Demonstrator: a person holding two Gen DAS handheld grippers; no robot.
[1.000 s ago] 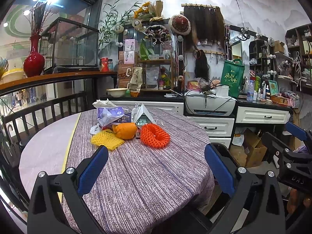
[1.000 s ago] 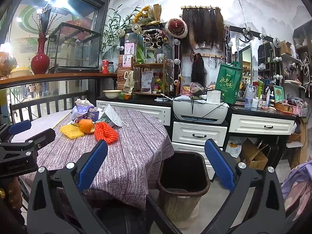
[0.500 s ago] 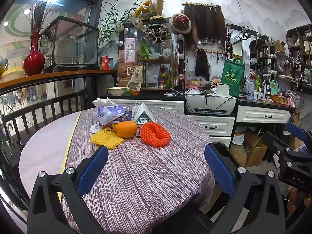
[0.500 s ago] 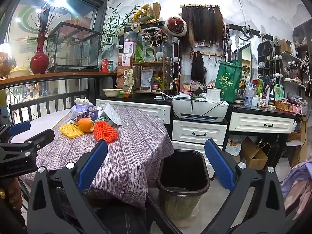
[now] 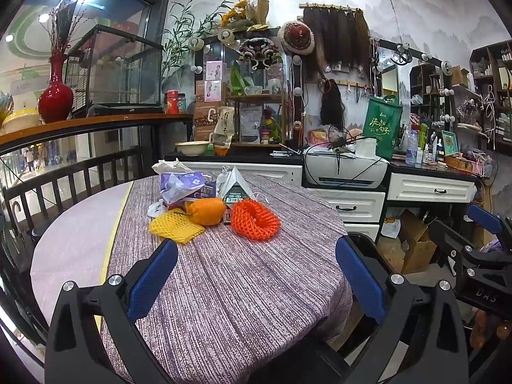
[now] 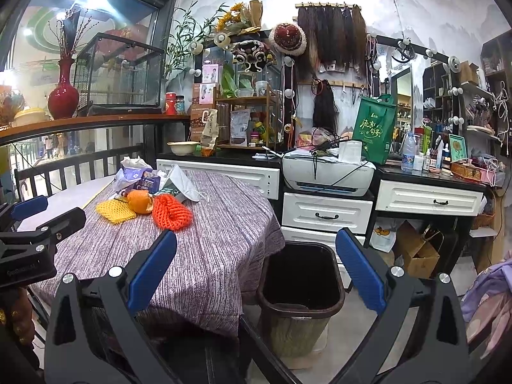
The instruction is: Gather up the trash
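Observation:
Trash lies in a heap at the far side of the round table (image 5: 243, 288): an orange foam net (image 5: 254, 220), a yellow foam net (image 5: 175, 226), an orange peel (image 5: 206, 211), a white mask over a carton (image 5: 235, 187) and crumpled purple wrappers (image 5: 180, 184). The same heap shows in the right wrist view, with the orange net (image 6: 171, 212). A dark bin (image 6: 300, 291) stands on the floor right of the table. My left gripper (image 5: 256, 278) is open and empty above the table's near part. My right gripper (image 6: 256, 272) is open and empty, off the table's right edge, near the bin.
A white cabinet with a printer (image 5: 345, 168) and drawers stands behind the table. A dark railing (image 5: 64, 182) runs along the left. Cardboard boxes (image 6: 419, 254) sit under the counter at right. A green bag (image 6: 372, 128) stands on the counter.
Both views have shifted slightly forward; the trash heap looks a little nearer. Both grippers stay open and empty.

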